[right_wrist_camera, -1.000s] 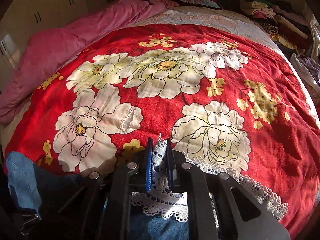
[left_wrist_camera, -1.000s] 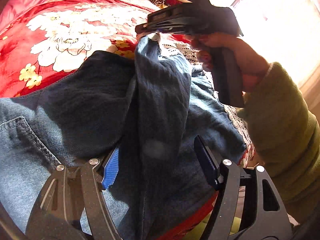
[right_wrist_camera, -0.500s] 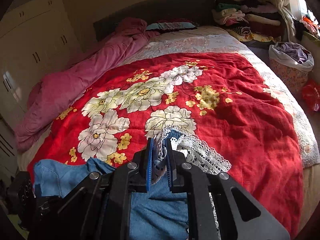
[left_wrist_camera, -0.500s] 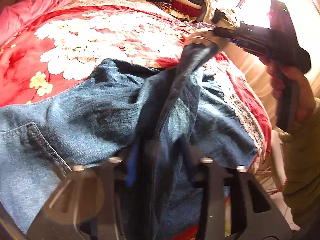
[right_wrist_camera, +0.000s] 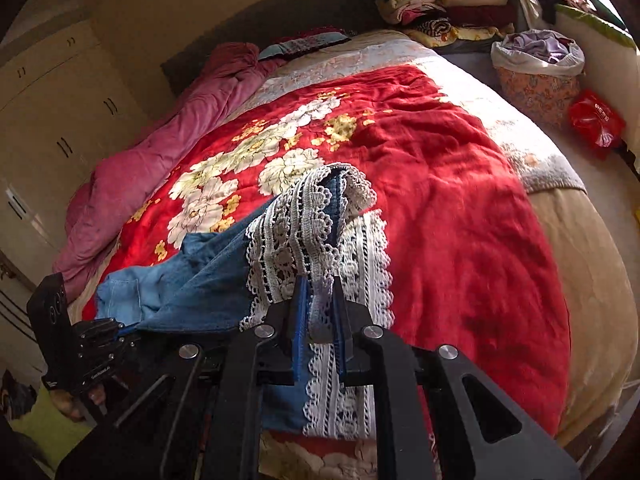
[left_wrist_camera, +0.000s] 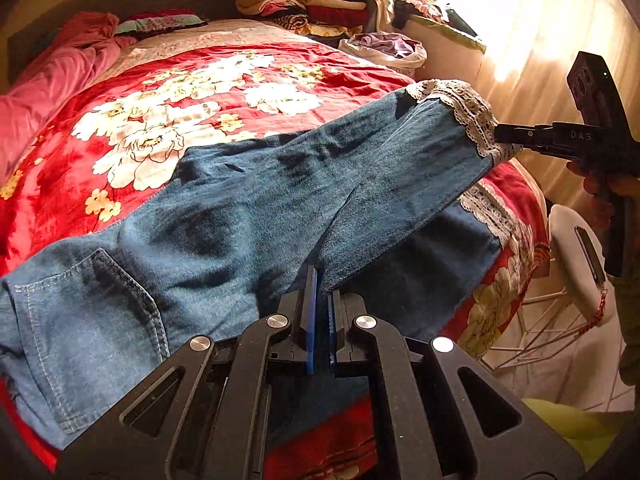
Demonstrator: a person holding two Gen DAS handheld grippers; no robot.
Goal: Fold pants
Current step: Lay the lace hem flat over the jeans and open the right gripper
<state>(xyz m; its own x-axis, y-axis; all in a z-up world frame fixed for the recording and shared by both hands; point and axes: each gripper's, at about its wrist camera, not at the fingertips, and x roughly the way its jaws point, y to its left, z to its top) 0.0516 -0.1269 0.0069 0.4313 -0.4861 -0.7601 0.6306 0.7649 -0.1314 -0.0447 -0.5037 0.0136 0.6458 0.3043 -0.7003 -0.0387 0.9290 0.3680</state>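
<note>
The pants (left_wrist_camera: pixel 248 216), blue denim with white lace cuffs, lie across the near end of a bed, their pocketed upper part spread flat on the red flowered bedspread (left_wrist_camera: pixel 120 184) while one leg is lifted and stretched taut in the air between the two tools. The left tongs (left_wrist_camera: pixel 320 312) have just been closing and now stand pressed together on a fold of denim near the crotch, the cloth pinched between the blue pads. The right tongs (right_wrist_camera: pixel 318 320) pinch the lace cuff (right_wrist_camera: pixel 296 248) of the raised leg; in the left wrist view they show at the right edge, gripped by a hand (left_wrist_camera: pixel 608 184) with a green sleeve below it. The other leg lies beneath on the bedspread, its own lace cuff (right_wrist_camera: pixel 360 264) hanging toward the bed's edge. Along the far left side of the bed a pink quilt (right_wrist_camera: pixel 160 168) is bunched in a long roll, and a patterned pillow (right_wrist_camera: pixel 308 42) sits at the dark headboard. At the far right corner of the bed a stack of folded clothes (right_wrist_camera: pixel 448 4) is piled. Beside the bed stand a floral basket (right_wrist_camera: pixel 536 76) stuffed with purple cloth and a red bag (right_wrist_camera: pixel 596 124) on the floor. Cream wardrobe doors (right_wrist_camera: pixel 52 120) line the left wall. A white wire-legged chair (left_wrist_camera: pixel 568 272) stands just beside the bed's near corner, below the right tongs, with sunlit curtains (left_wrist_camera: pixel 532 40) behind.
</note>
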